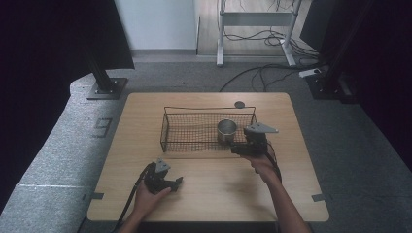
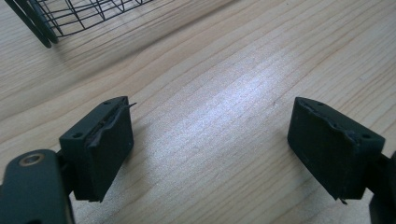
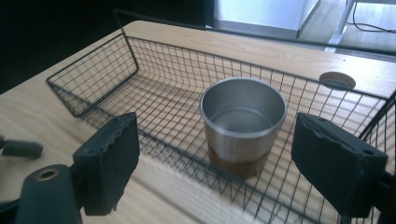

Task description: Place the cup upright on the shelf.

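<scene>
A metal cup (image 3: 243,126) stands upright inside a black wire basket (image 1: 194,133), toward the basket's right end, close to the near wall. The cup is round, with a thin rolled rim and a brushed, dull silver wall; it looks empty. A darker brownish band shows at its bottom, but I cannot tell if this is a base or only a reflection.

The right gripper (image 1: 241,148) is at the near wall of the basket, just in front of the cup, and its jaws stand wide apart with nothing between them. In the right gripper view the cup sits between the two jaws but farther away, behind the wire wall. The left gripper (image 1: 176,183) is well apart from the basket, low over the bare tabletop (image 1: 218,189), and its jaws are also wide apart and hold nothing.

If the right gripper goes for the cup, I think the main risk is the wire wall: a jaw can catch on the thin wires and push or lift the light basket. The smooth, slightly tapered metal can also slip between the rubber-like pads, or the cup can tip if only one jaw touches it first.

The basket is a rectangular grid of thin wire. The tabletop is pale wood grain, and a small round hole (image 1: 239,104) is behind the basket.
</scene>
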